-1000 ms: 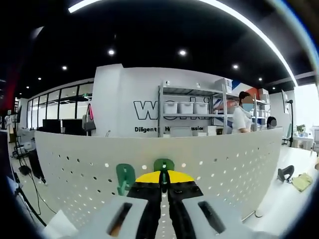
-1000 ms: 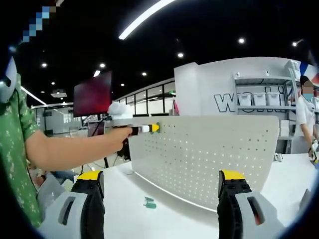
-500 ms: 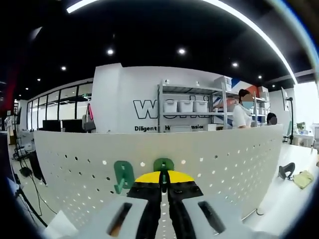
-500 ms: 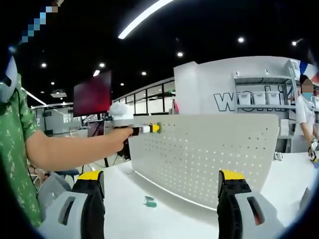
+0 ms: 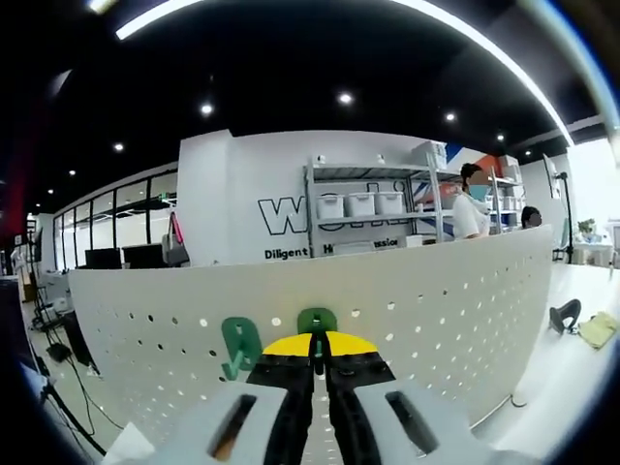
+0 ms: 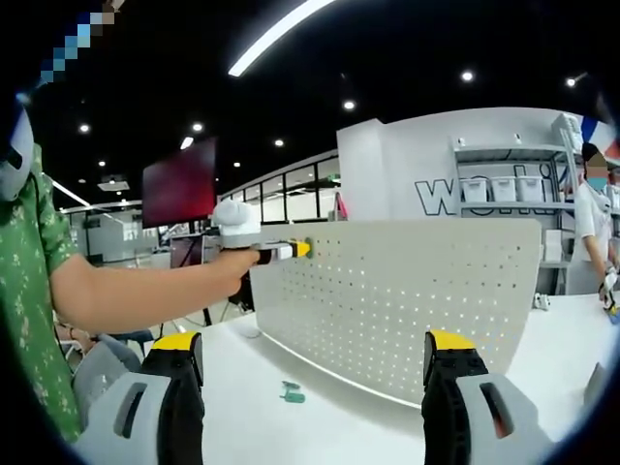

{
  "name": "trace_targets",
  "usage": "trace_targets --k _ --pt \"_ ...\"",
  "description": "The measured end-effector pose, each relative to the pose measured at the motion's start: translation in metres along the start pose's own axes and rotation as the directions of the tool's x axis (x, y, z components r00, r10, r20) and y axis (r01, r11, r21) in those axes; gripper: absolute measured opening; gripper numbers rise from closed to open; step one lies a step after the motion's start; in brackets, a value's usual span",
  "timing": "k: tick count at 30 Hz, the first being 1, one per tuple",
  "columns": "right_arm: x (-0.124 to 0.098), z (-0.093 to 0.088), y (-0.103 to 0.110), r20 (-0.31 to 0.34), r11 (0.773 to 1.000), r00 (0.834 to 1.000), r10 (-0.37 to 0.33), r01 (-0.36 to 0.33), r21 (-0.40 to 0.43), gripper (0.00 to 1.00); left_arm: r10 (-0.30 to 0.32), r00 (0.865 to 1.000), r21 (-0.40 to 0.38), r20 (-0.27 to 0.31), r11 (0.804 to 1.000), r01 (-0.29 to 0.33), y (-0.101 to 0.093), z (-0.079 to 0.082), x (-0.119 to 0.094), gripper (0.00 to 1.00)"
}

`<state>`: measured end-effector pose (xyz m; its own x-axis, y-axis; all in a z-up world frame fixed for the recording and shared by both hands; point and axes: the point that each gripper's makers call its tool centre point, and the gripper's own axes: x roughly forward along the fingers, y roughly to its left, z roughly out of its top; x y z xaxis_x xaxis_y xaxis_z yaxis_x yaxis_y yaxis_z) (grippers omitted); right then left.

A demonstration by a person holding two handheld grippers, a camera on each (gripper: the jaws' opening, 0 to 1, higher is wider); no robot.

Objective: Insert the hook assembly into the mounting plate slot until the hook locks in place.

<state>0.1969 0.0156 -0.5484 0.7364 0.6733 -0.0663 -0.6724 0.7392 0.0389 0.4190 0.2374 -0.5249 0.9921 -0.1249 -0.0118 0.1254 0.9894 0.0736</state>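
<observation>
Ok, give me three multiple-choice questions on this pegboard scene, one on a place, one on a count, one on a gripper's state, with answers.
1. Where does the loose green part lie?
A. On the white table in front of the pegboard
B. On a shelf behind the pegboard
C. Between the right gripper's jaws

2. How many green hooks show against the pegboard in the left gripper view?
A. One
B. Two
C. Four

3. How does the right gripper stand?
A. Shut on a hook
B. Shut on nothing
C. Open, jaws wide apart

Answers:
1 A, it rests on the table short of the board's foot.
2 B, one hook sits left of the left gripper, and another hook stands above its closed tips.
3 C, the two jaws stand far apart with nothing between.
</observation>
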Motion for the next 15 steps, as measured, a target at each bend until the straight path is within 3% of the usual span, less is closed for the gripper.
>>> trace_targets --k 11,15 --pt "0.0 -0.0012 -0.0016 0.001 1.0 1.0 -0.001 0.001 0.005 0.96 0.02 1.0 0.097 -0.002 0.995 -0.02 -0.0021 -0.001 0.0008 0.03" --pt "-0.0008 -0.0017 -0.0034 0.001 1.0 1.0 -0.004 0.004 0.009 0.96 0.025 1.0 0.095 -0.005 0.995 -0.024 -0.0017 -0.0028 0.0005 0.04"
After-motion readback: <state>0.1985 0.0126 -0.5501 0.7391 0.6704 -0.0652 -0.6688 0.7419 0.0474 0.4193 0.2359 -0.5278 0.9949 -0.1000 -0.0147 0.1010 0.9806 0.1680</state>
